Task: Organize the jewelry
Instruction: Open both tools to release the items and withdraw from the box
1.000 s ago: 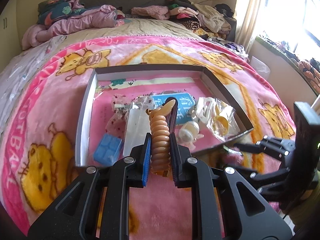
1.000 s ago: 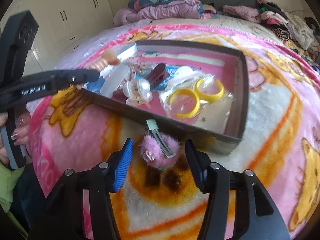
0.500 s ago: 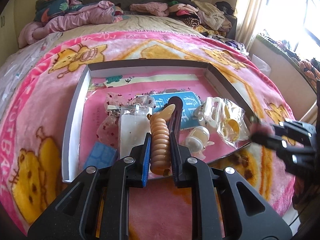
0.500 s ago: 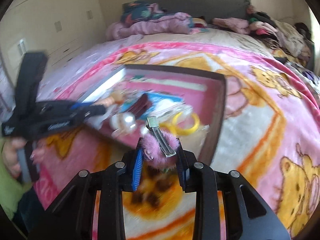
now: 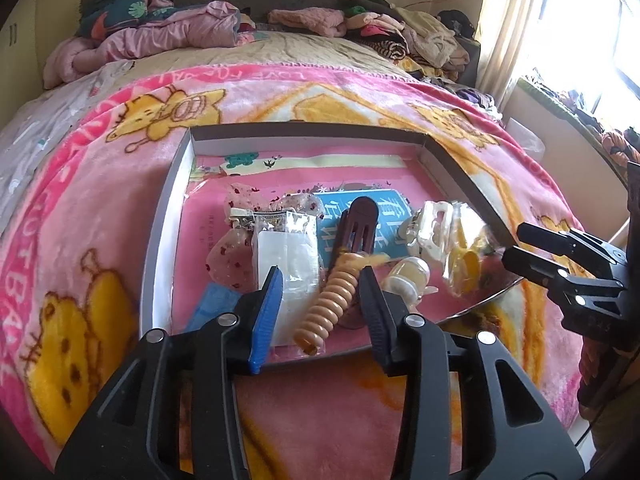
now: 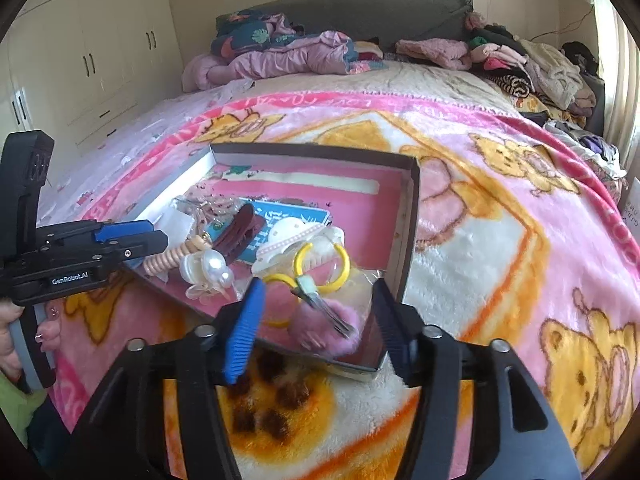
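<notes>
Shallow box lid used as tray (image 5: 160, 240), resting on the pink cartoon blanket (image 5: 100, 200) of the bed, its near edge toward the person; it serves as the collecting place for the jewelry.

Left hand-held gripper (image 5: 320, 300): jaws have just been opening. The ribbed tan hair clip (image 5: 330, 304) lies slanted between them, free of both pads, over the tray's near edge — judged a release.

Right hand-held gripper (image 6: 316, 320): jaws likewise just been opening, pads clear. The pink pom-pom clip (image 6: 332, 328) sits between them at the tray's near right corner, blurred, so possibly mid-drop.

Other contents, toward the tray's near half: dark brown clip (image 5: 358, 228), pearl claw clip (image 6: 212, 268), yellow hoops in a clear bag (image 6: 320, 268), blue card (image 5: 384, 220), clear packets (image 5: 288, 248).
</notes>
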A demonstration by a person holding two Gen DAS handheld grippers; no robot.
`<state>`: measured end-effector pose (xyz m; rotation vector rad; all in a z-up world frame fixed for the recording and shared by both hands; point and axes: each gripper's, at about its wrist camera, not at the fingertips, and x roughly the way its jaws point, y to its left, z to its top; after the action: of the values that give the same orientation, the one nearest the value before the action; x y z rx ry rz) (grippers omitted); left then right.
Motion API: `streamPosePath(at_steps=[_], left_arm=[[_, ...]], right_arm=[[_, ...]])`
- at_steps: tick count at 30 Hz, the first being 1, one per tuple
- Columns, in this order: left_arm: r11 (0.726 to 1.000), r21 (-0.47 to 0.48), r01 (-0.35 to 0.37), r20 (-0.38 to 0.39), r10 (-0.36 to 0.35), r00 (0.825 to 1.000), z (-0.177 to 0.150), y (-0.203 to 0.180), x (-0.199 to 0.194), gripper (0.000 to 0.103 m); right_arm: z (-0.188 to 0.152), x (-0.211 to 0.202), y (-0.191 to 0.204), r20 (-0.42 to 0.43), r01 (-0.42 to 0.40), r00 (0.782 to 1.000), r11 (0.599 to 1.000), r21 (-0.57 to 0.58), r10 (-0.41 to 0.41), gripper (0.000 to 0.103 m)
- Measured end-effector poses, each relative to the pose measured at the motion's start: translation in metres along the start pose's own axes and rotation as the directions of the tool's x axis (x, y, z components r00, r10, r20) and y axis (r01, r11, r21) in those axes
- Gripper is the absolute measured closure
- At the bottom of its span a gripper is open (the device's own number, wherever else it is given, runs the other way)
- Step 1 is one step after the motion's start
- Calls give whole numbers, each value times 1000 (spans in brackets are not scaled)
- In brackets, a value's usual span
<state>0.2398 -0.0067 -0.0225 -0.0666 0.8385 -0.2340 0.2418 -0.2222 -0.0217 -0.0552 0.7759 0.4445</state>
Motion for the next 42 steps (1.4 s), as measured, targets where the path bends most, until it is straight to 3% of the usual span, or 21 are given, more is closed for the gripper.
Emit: streamPosePath(at_steps=[5, 8, 12, 23, 42], left_arm=[[1000, 1, -3, 18, 3, 1000, -1, -4, -13, 62], [1000, -4, -6, 33, 7, 999, -2, -6, -26, 50], [1000, -11, -12, 48, 13, 999, -5, -8, -41, 43], [998, -56, -31, 88, 36, 995, -28, -12, -83, 13], [993, -91, -69, 88, 77, 993, -59, -12, -105, 11]], right_arm=[[0, -20, 6, 30, -5, 1000, 1000, -5, 5, 31], [-1, -34, 10, 58, 1, 998, 1000, -6, 0, 19], [-3, -52, 17, 89, 1, 996, 1000, -10, 0, 9], [-16, -82, 36, 119, -2, 993, 1000, -24, 5, 7], [-41, -95, 46, 97, 16, 995, 999, 52, -21, 6]])
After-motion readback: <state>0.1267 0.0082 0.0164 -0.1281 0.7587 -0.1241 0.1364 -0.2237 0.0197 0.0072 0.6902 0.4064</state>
